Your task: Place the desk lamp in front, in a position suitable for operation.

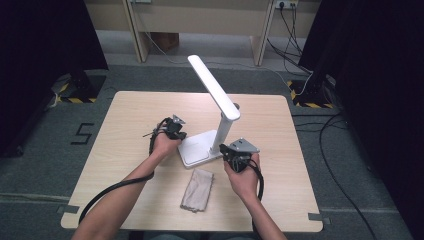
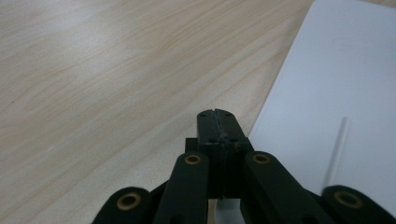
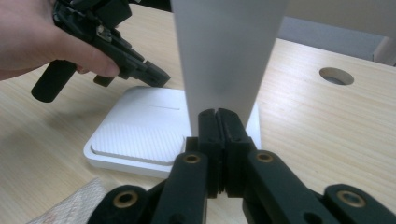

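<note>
Two closed grippers sit on either side of the white desk lamp (image 1: 214,107), which stands near the middle of the tabletop (image 1: 125,107), a little toward your near edge. Your left gripper (image 1: 176,134) has its jaws pressed together on nothing, tips just beside the left edge of the lamp base (image 2: 336,84); your right gripper (image 3: 218,122) is likewise closed and empty, its tips right in front of the lamp post (image 3: 226,51), and whether they touch it cannot be told. You look to be at the start of the job, lining up on the lamp with no hold yet. A grip on the post or base would call for opening the jaws first; steadying the base with the left tips needs only a light press. The folded cloth (image 1: 197,189) lies untouched near the near edge, between your forearms. You have open wood to the left and toward the far edge; mind the slanted lamp head (image 1: 212,86) overhead and the round hole (image 3: 336,75) in the tabletop beyond the post.
</note>
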A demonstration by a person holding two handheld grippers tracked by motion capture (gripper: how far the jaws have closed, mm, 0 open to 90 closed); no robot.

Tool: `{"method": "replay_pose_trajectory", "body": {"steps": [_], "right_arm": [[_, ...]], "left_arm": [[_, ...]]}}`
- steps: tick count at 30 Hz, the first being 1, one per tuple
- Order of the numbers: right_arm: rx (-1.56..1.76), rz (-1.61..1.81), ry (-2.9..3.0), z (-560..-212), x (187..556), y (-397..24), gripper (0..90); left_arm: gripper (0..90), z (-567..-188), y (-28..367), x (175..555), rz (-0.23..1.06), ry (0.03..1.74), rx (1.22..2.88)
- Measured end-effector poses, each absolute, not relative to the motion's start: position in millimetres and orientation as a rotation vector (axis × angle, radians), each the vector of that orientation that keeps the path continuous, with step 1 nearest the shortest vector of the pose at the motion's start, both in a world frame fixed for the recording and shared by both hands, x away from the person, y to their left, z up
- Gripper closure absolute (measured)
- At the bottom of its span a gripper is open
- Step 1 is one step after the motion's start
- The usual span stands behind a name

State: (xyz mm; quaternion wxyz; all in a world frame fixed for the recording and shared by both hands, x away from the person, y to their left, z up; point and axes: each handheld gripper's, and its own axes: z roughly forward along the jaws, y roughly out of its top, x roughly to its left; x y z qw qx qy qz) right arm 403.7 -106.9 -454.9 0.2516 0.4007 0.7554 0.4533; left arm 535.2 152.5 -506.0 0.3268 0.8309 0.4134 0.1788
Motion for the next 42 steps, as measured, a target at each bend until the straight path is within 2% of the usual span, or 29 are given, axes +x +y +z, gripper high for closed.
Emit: {"method": "replay_pose_trajectory", "body": {"steps": [6,20,42], "right_arm": [[1.116,1.229,2.03,-454.0,406.3,-109.3,90.0],[1.201,1.188,1.98,-460.5,421.1,-120.0,84.2],[1.245,1.118,2.027,-476.9,436.7,-125.1,82.1]], "left_arm": [[89.6,-504.6,153.3,532.2,0.444,1.061,2.199],[89.5,-503.8,157.1,494.7,0.387,1.001,2.227],[89.3,-501.3,134.2,439.1,0.343,0.853,2.313]]}}
